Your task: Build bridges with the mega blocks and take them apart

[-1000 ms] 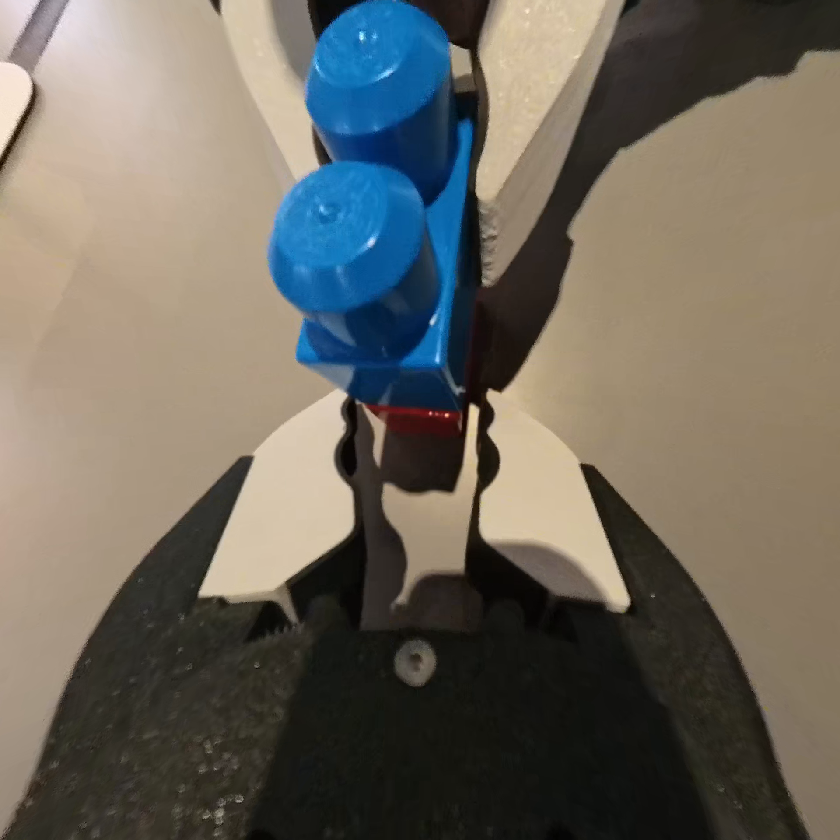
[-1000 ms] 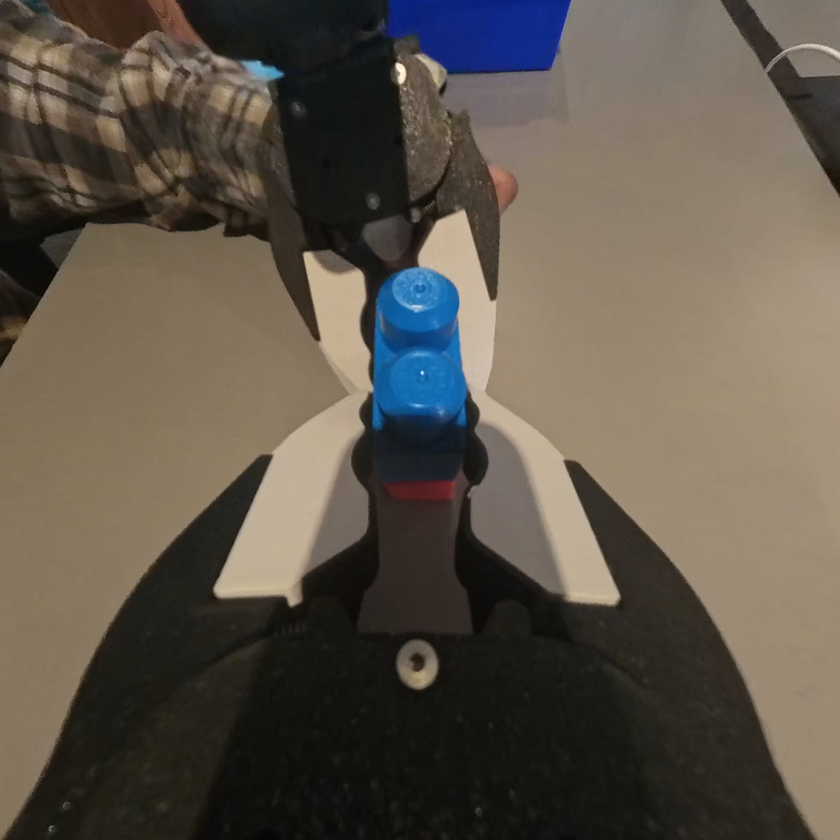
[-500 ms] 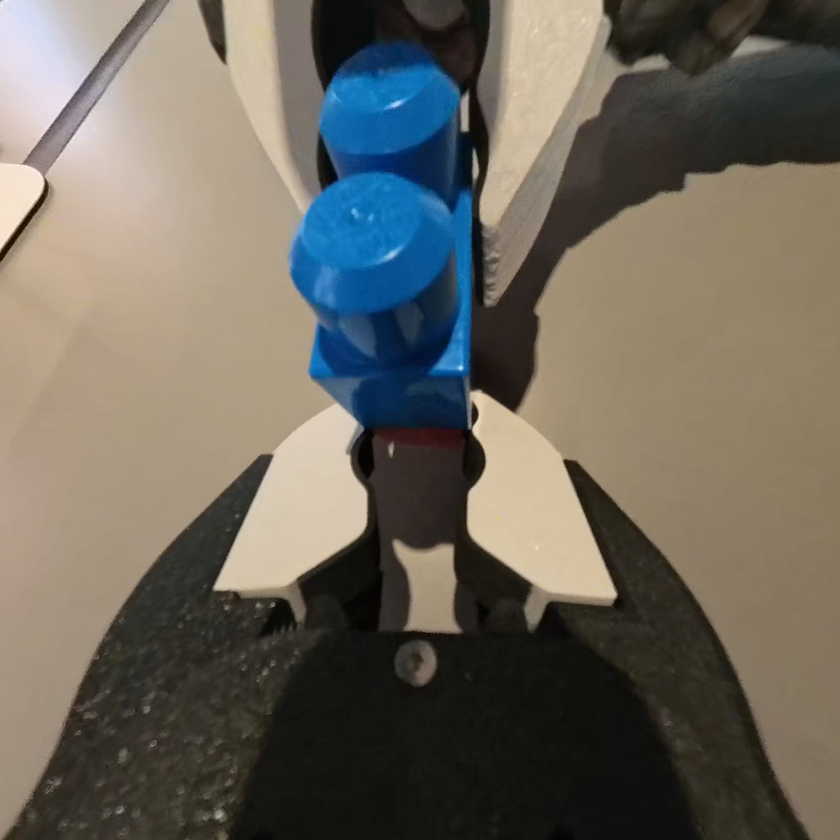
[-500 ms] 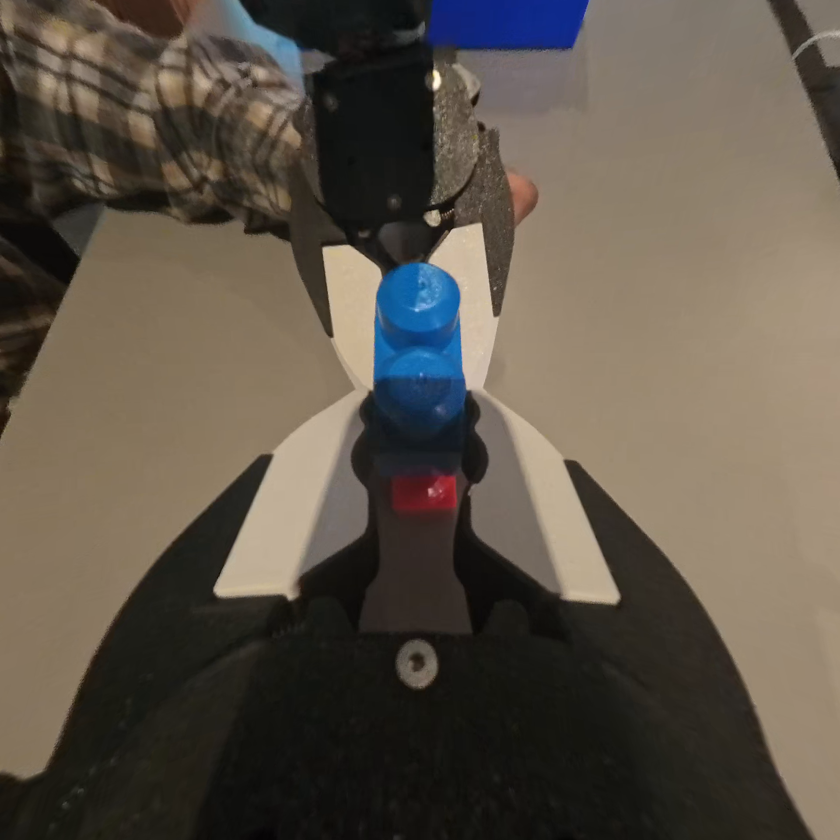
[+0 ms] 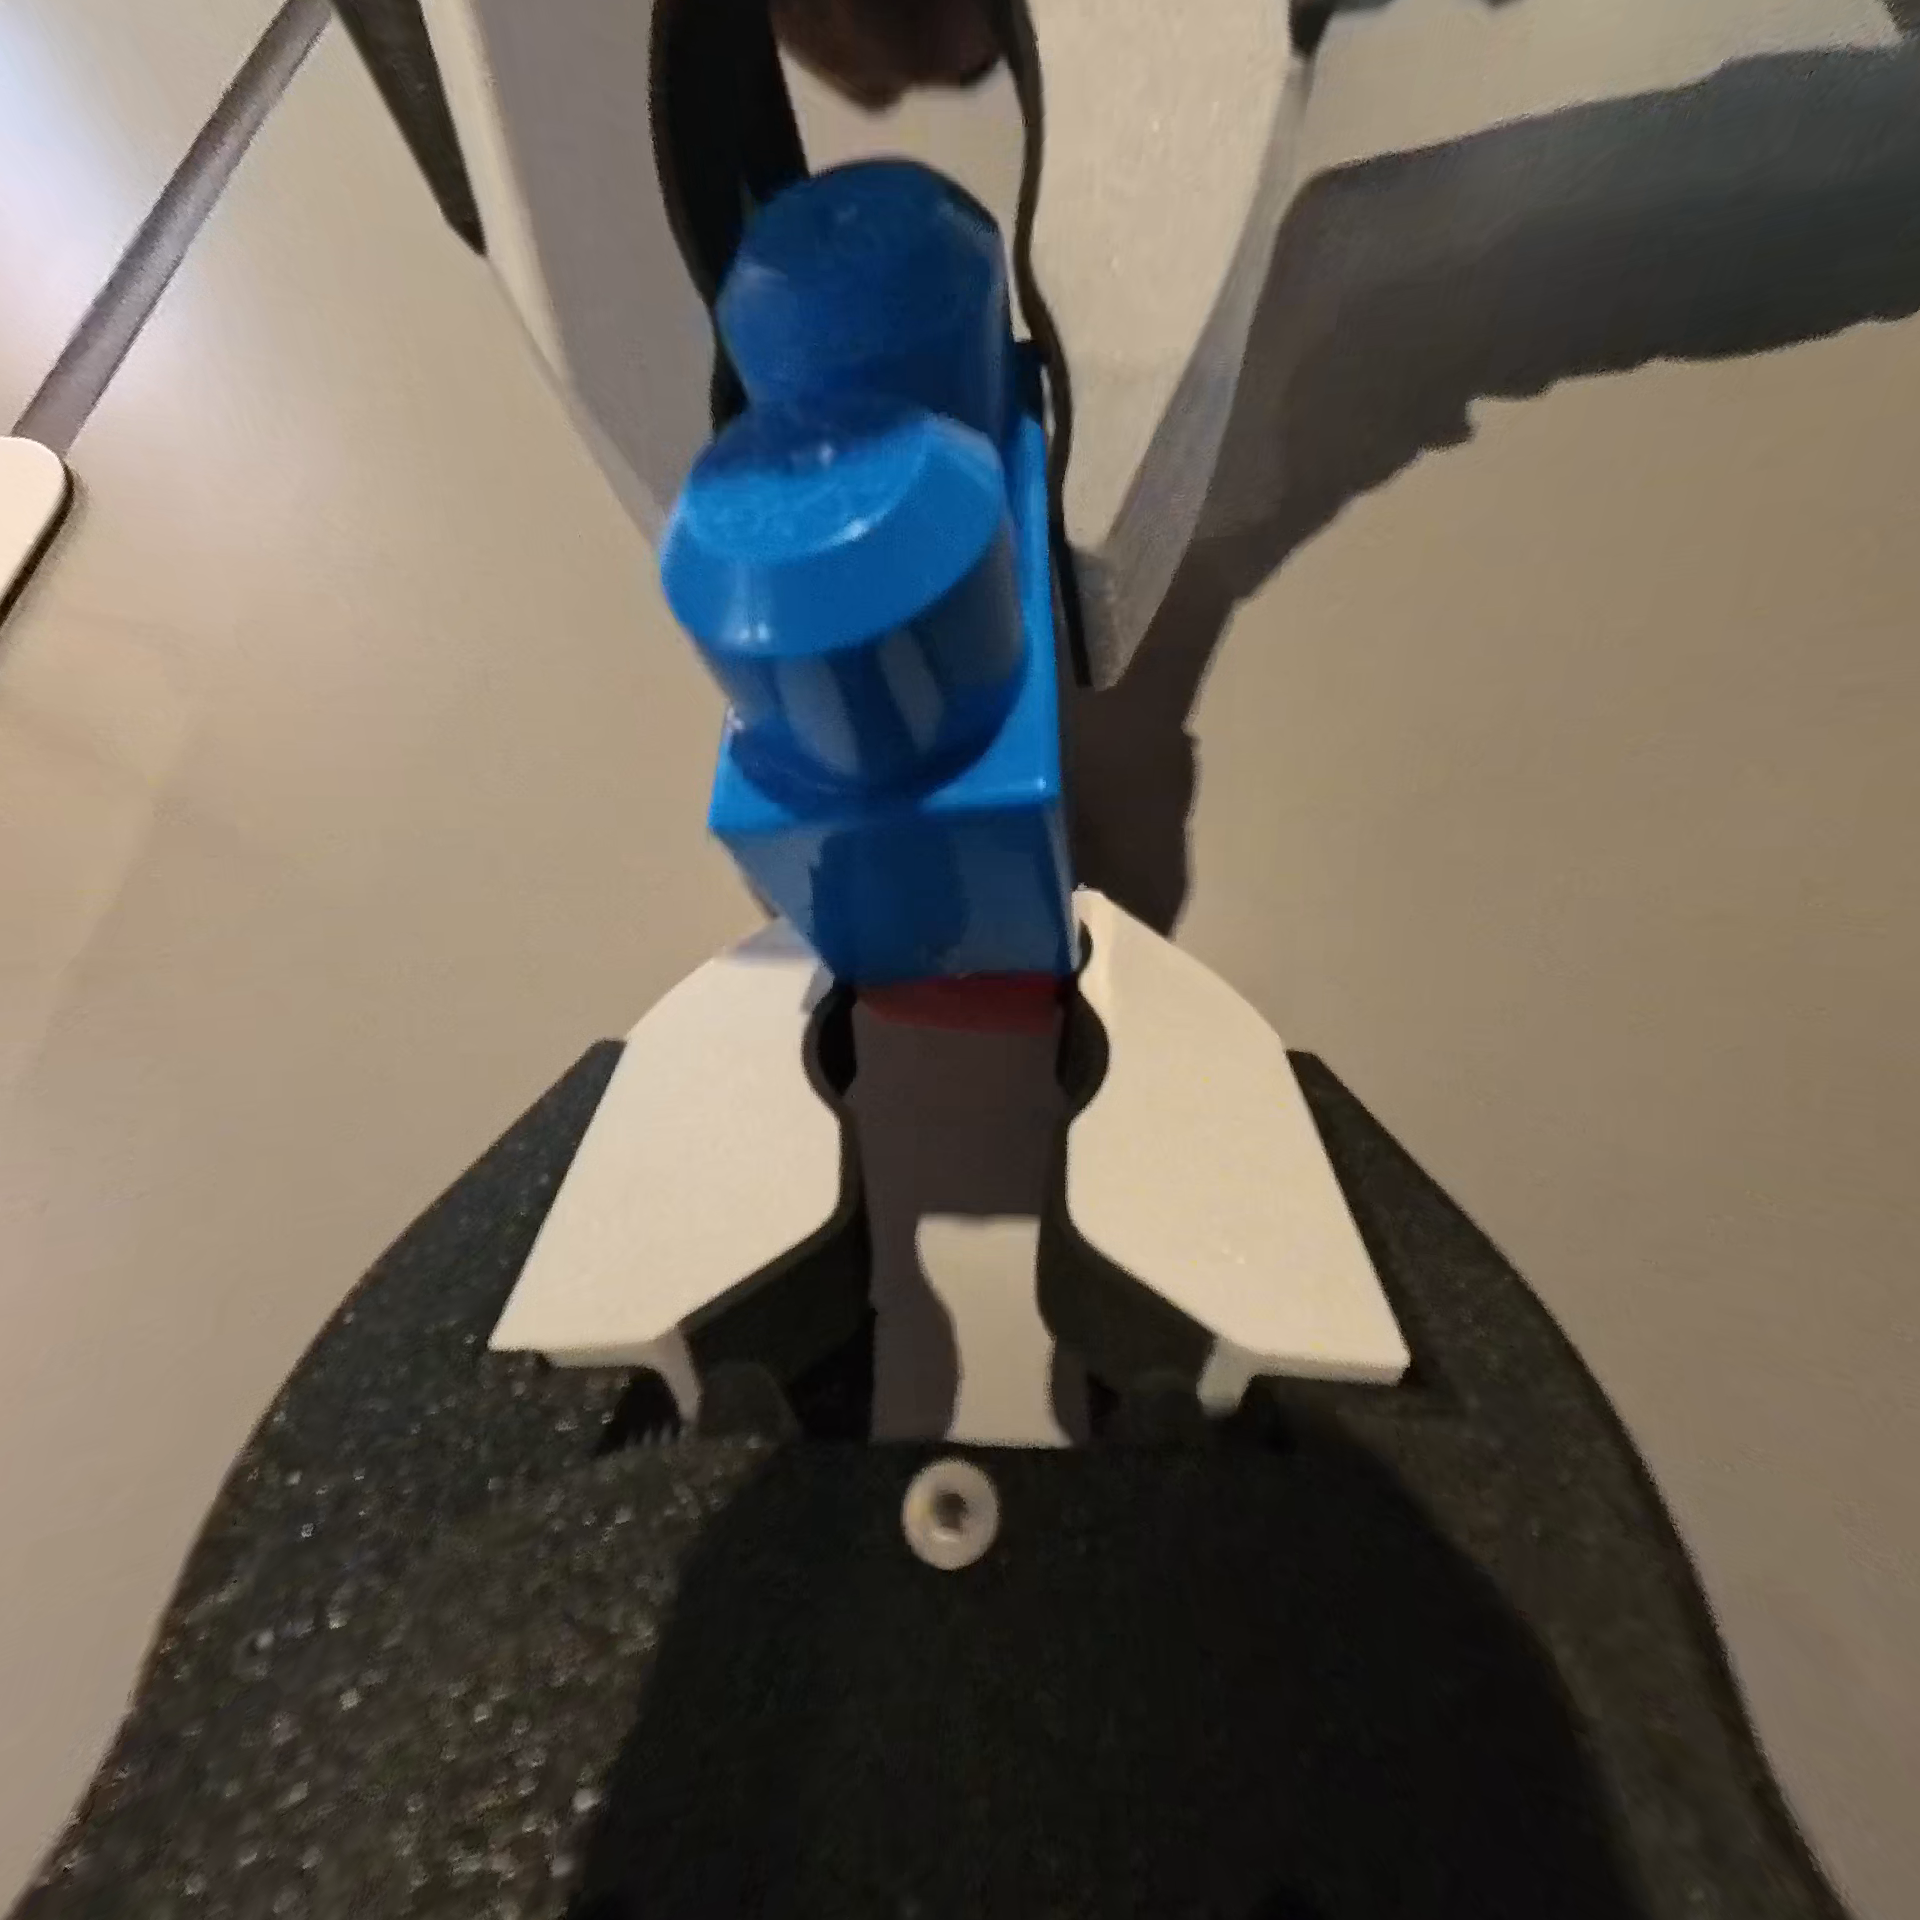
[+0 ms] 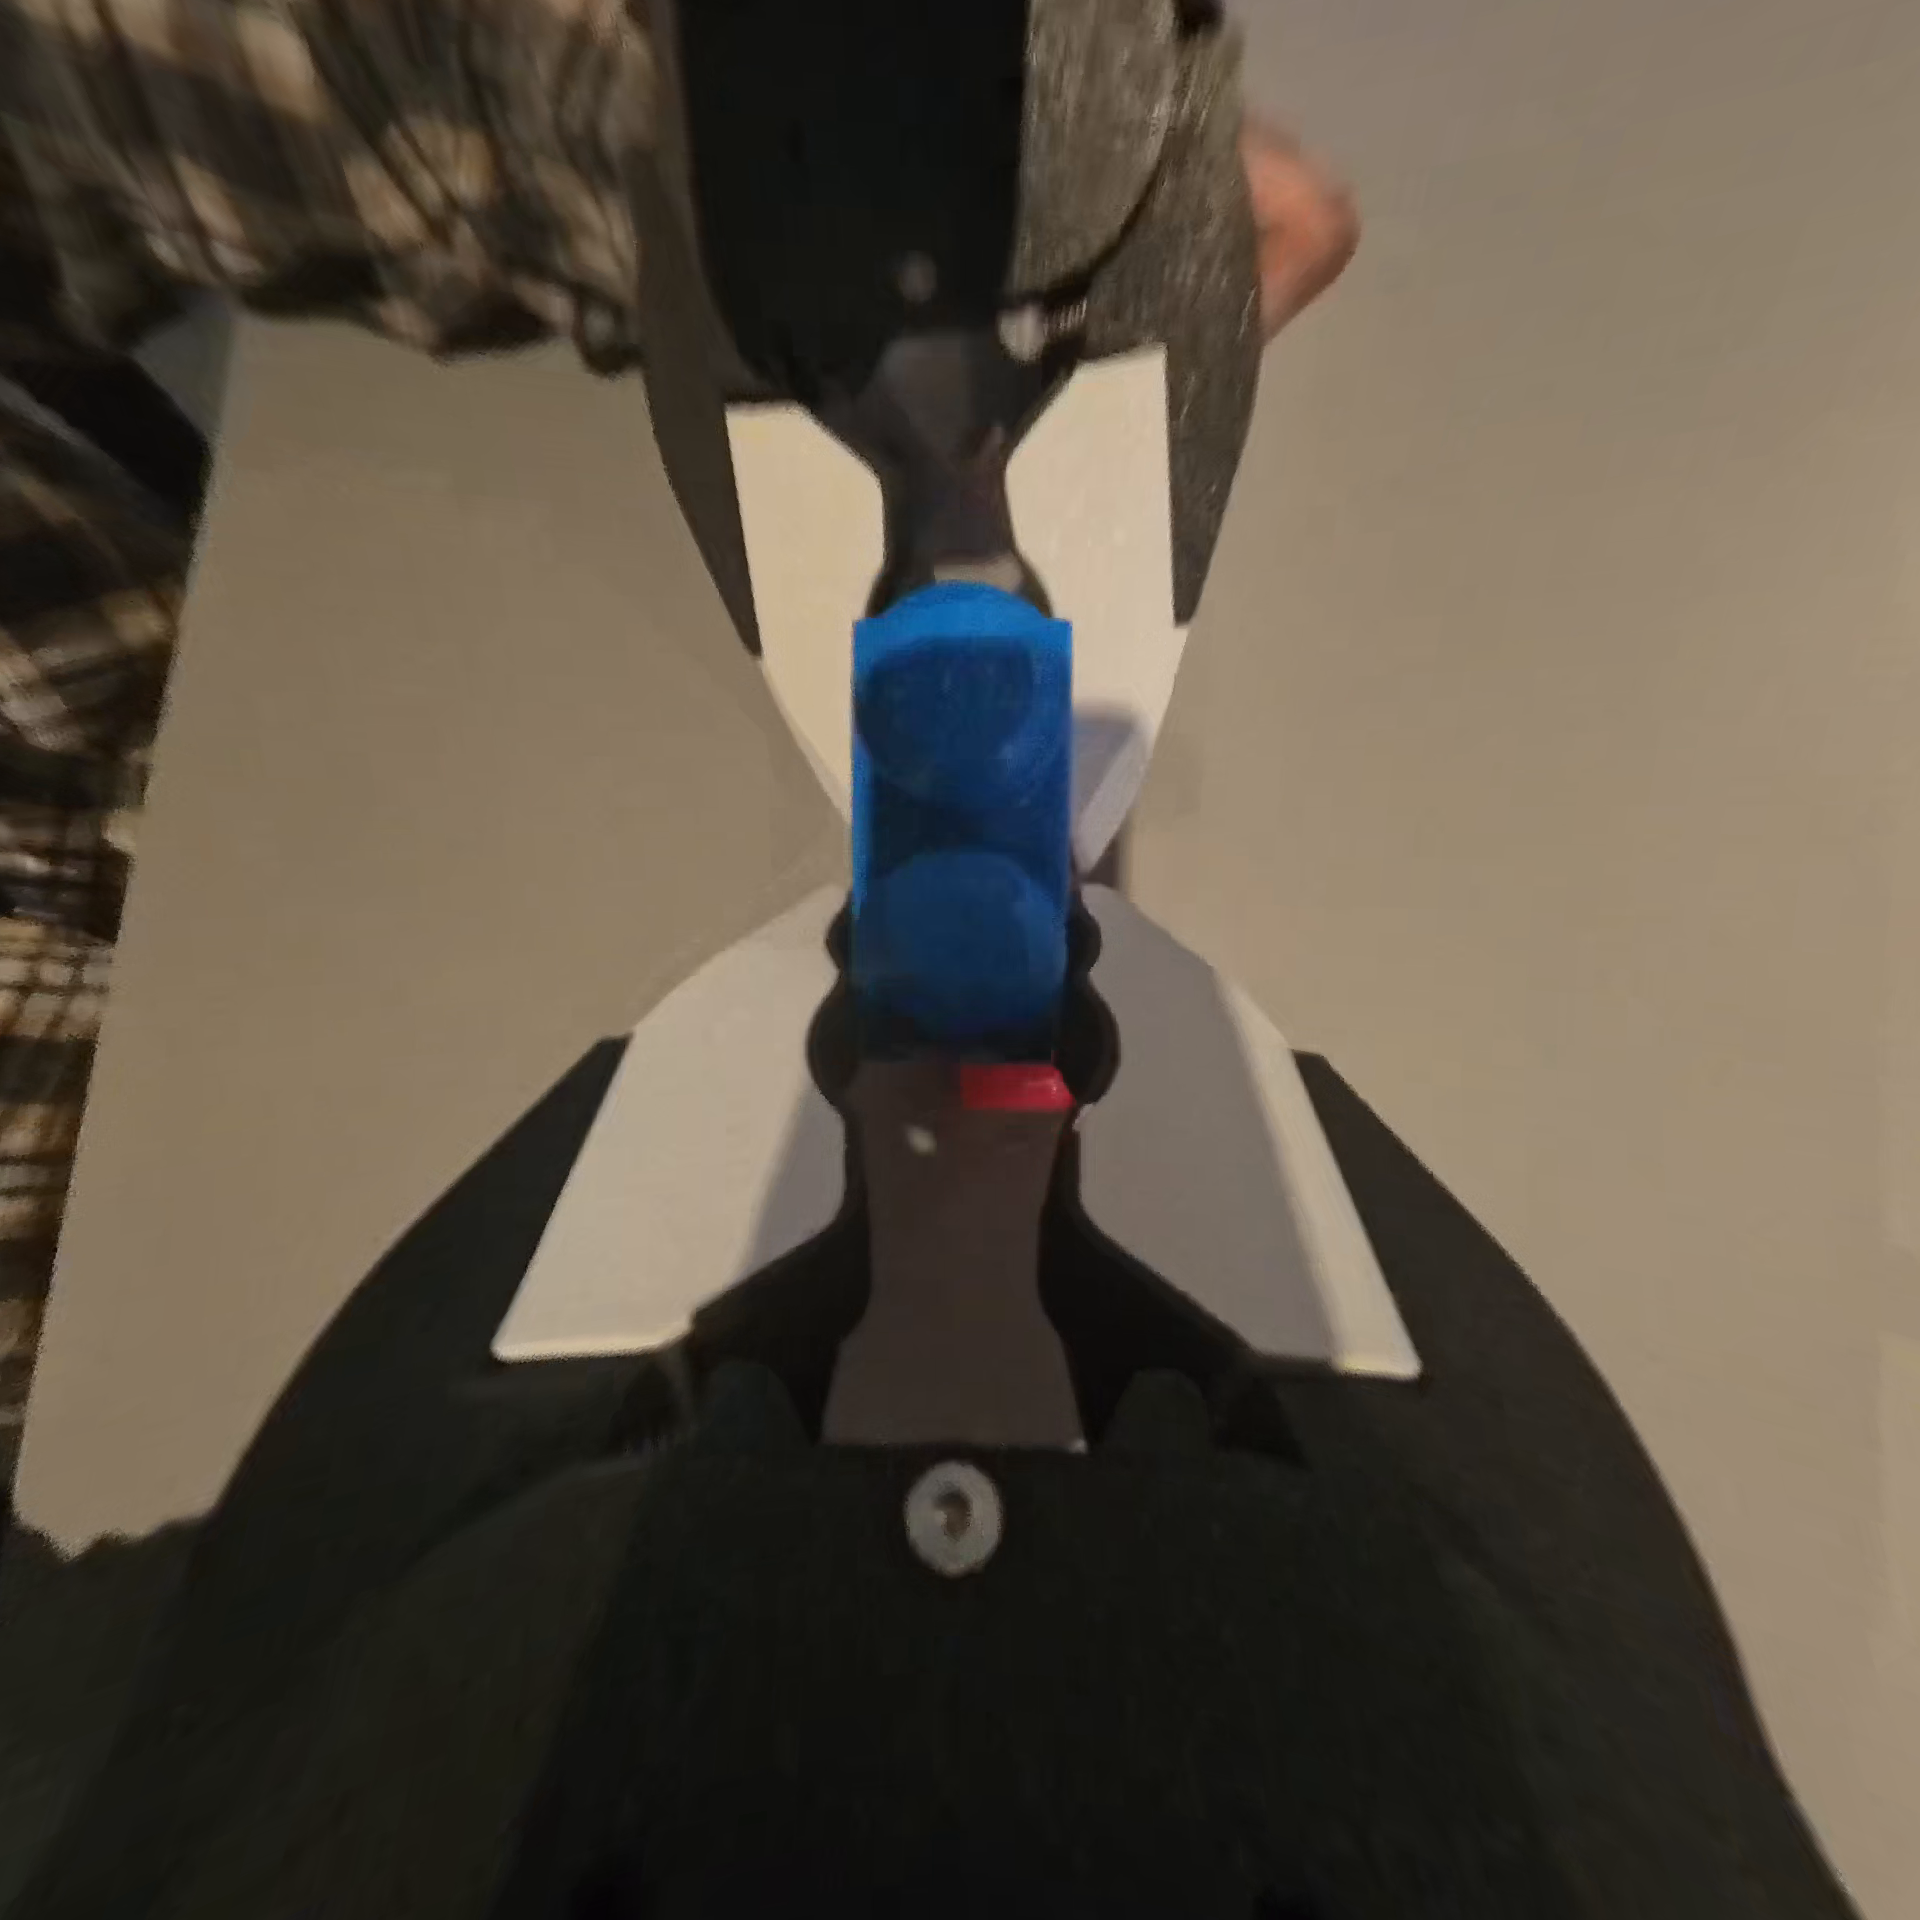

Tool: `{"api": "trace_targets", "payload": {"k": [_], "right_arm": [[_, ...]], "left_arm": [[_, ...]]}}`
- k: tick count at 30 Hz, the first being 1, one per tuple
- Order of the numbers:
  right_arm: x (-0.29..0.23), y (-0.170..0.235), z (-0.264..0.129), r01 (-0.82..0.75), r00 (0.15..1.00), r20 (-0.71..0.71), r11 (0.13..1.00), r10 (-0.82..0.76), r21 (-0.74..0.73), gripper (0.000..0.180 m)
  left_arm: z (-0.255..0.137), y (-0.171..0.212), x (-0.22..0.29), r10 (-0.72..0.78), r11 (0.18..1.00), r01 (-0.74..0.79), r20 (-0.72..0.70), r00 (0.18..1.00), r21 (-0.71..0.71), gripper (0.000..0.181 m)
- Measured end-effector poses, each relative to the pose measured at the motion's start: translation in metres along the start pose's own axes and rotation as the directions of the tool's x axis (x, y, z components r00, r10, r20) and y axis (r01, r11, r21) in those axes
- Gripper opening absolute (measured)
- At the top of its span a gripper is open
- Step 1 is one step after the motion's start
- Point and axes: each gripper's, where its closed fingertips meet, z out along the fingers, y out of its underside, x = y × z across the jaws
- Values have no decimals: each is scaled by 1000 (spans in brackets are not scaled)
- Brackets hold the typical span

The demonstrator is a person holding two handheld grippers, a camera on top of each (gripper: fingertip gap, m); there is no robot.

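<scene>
A blue two-stud mega block (image 5: 894, 644) is held above the beige table between both grippers, which face each other. My left gripper (image 5: 956, 956) is shut on its near end. The right gripper's white fingers (image 5: 1153, 260) clamp its far end. A red block (image 5: 966, 1003) sits under the blue one, and only a sliver of it shows. In the right wrist view my right gripper (image 6: 961, 935) is shut on the blue block (image 6: 961, 790), whose studs face the camera. A bit of the red block (image 6: 1013, 1088) shows below it. The left gripper's fingers (image 6: 790, 540) hold the far end.
A plaid sleeve (image 6: 260, 208) and a fingertip (image 6: 1299, 229) are behind the left gripper. A white rounded board (image 5: 26, 520) and a dark strip (image 5: 177, 218) lie at the left of the table (image 5: 1558, 935).
The two grippers have drawn closer together along the blue block. In the right wrist view the block has tipped so its studs face the camera, and the blue bin at the back has left the view.
</scene>
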Motion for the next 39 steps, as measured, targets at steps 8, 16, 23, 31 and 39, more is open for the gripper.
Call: {"api": "trace_targets", "payload": {"k": [8,16,23,31,39], "right_arm": [[-2,1,5,38,998,-44,986,-45,-163,36],[-2,-47,-18,73,994,-93,973,-54,217,52],[-9,-68,-16,-30,999,-12,902,39,431,36],[-13,-79,-33,-50,998,-18,891,65,451,35],[-12,-84,-46,-126,992,60,822,111,555,35]], "left_arm": [[-7,7,0,14,995,-10,34,999,-96,36],[-20,-10,0,-90,992,90,2,996,87,36],[-20,-23,10,-110,985,114,-32,993,132,37],[-28,-43,14,-171,948,189,-94,981,255,46],[-22,-50,16,-164,926,189,-103,981,325,43]]}}
